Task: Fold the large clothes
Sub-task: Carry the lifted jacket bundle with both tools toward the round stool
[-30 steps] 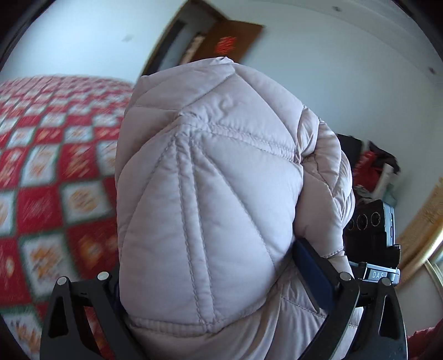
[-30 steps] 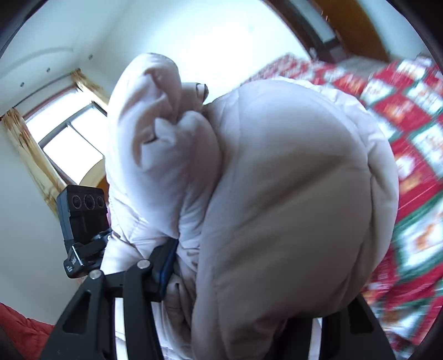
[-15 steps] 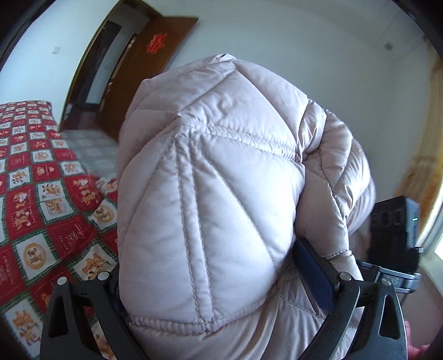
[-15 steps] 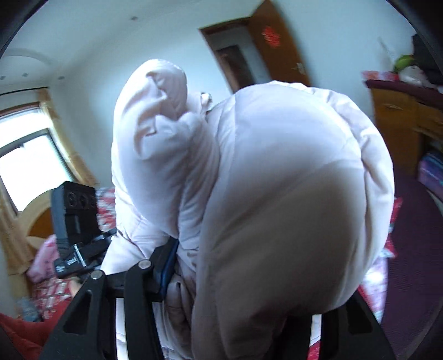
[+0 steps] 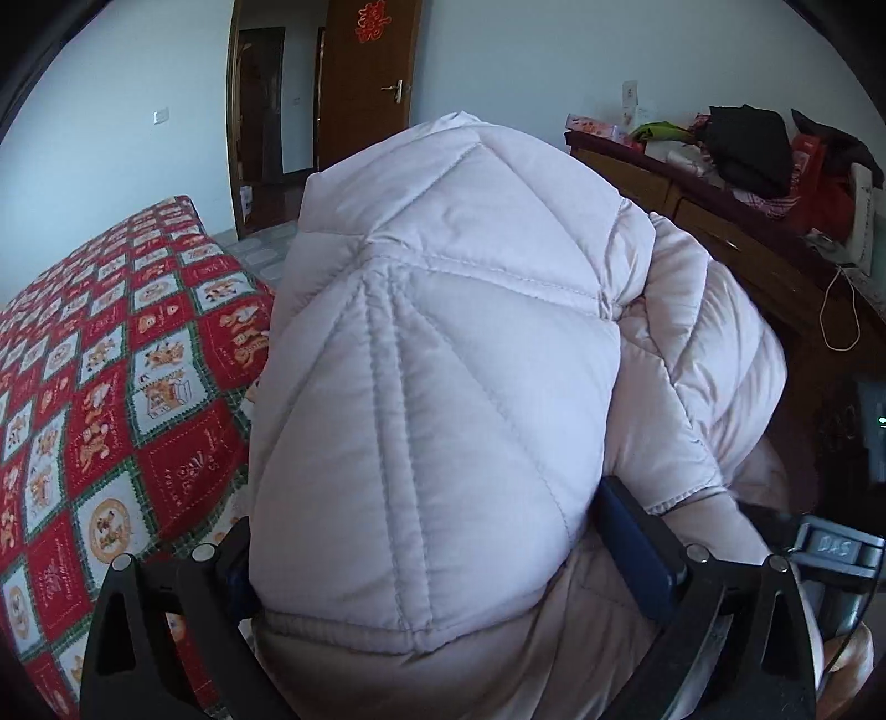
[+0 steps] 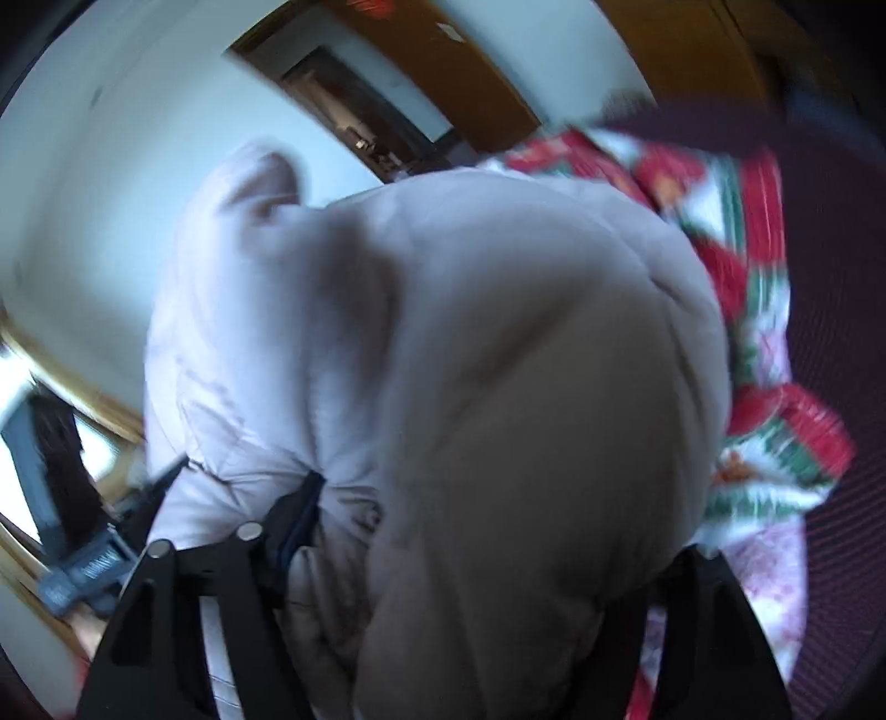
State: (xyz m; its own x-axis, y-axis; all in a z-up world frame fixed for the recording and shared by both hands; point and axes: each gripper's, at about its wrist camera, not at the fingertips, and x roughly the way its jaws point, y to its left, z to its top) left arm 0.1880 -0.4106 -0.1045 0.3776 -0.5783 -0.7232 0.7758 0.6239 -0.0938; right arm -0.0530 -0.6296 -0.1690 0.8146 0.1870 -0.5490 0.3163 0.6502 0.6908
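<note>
Where lettering can be made out at all, it is noted first.

Door ornament: a red paper character is fixed high on the brown door; too stylised to read with confidence.
Device marking: raised letters "DAS" on a grey mount at the lower right of the left wrist view.
Jacket: pale pink quilted jacket, bunched and held up in front of both cameras, filling most of each view.
Left gripper: jaws spread wide, blue pads pressed into a thick fold of the jacket on either side; it is pinching the garment.
Right gripper: jaws have just been opening, with the jacket bulging between them; the left finger touches the fabric, the other is hidden behind it. Whether the pads grip cannot be told; the view is blurred.
Bedspread: red, white and green patchwork bedspread, beside and below the jacket in both views.
Dresser: wooden dresser at right, with clothes and boxes piled on top.
</note>
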